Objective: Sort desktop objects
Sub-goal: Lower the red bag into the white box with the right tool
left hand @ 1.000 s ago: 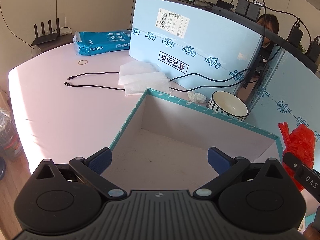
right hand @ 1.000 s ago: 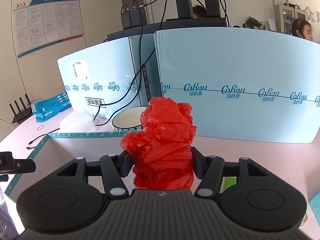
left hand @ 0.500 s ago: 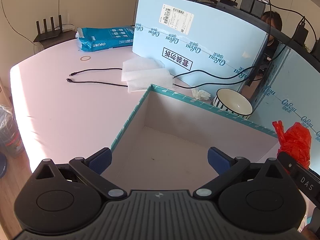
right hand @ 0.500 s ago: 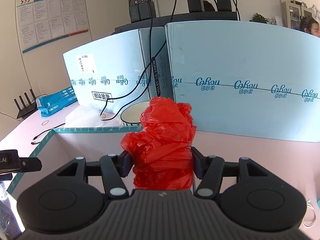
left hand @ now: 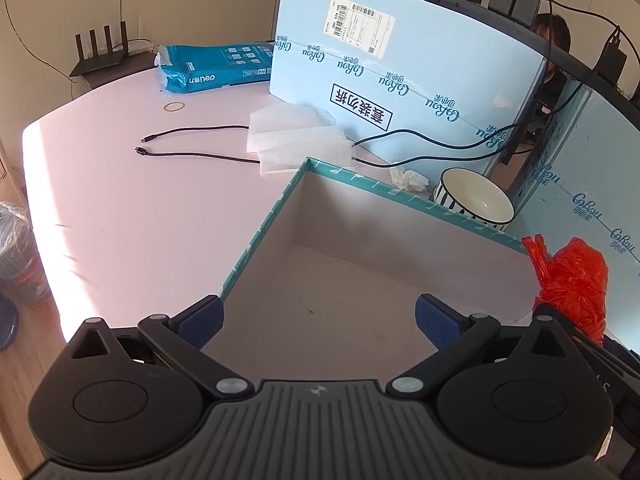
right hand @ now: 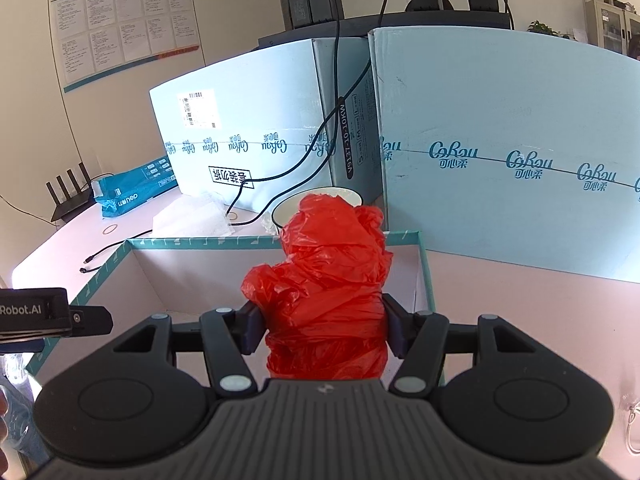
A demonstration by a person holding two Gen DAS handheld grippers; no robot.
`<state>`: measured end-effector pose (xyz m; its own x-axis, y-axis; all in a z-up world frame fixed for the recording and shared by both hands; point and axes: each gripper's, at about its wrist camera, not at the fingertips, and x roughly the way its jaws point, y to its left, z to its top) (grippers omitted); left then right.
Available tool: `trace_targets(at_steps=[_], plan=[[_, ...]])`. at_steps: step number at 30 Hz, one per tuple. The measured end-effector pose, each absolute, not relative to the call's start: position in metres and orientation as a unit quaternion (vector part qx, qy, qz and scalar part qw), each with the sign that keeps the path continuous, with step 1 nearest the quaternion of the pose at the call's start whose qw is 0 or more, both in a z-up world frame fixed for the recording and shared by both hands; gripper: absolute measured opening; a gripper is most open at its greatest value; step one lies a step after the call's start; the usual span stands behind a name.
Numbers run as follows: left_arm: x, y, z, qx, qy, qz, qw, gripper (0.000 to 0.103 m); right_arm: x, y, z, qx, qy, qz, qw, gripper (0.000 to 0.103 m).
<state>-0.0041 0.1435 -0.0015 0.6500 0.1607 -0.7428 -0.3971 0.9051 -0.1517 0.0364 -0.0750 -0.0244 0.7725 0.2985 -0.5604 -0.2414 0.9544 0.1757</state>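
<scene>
My right gripper (right hand: 325, 334) is shut on a crumpled red plastic bag (right hand: 332, 280), which stands up between the pads above the near right part of a teal-rimmed cardboard box (right hand: 200, 243). In the left wrist view the same red plastic bag (left hand: 572, 276) shows at the right, over the box's right side. My left gripper (left hand: 318, 316) hangs open over the box's near left corner, nothing between its blue pads. The teal-rimmed cardboard box (left hand: 264, 228) looks bare inside.
A striped white bowl (left hand: 476, 200) and a crumpled tissue (left hand: 408, 178) sit behind the box. White foam sheets (left hand: 296, 140), a black cable (left hand: 192, 155), a rubber band (left hand: 174, 107) and a blue paper pack (left hand: 212, 66) lie on the pink table. Light-blue cartons (right hand: 500, 152) wall the back.
My right gripper has carried the red bag leftward over the box; the box wall now fills the lower part of its view. The left gripper has stayed about where it was.
</scene>
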Motion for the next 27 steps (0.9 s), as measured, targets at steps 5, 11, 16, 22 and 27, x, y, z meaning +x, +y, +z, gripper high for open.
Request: trace_targets(at_steps=[5,11,16,22,27], plan=[[-0.003,0.144,-0.001,-0.153,0.388,0.156,0.895,0.102,0.038,-0.067,-0.028,0.043,0.312,0.156,0.936,0.062],[-0.002,0.143,-0.002,-0.152,0.389,0.156,0.895,0.102,0.039,-0.063,-0.030,0.040,0.317,0.163,0.933,0.062],[-0.001,0.143,-0.003,-0.151,0.389,0.155,0.895,0.102,0.039,-0.062,-0.034,0.042,0.324,0.164,0.931,0.062],[-0.001,0.143,-0.004,-0.151,0.391,0.151,0.895,0.102,0.040,-0.062,-0.039,0.047,0.336,0.162,0.927,0.062],[0.001,0.143,-0.005,-0.150,0.395,0.149,0.894,0.102,0.042,-0.060,-0.045,0.048,0.348,0.161,0.922,0.062]])
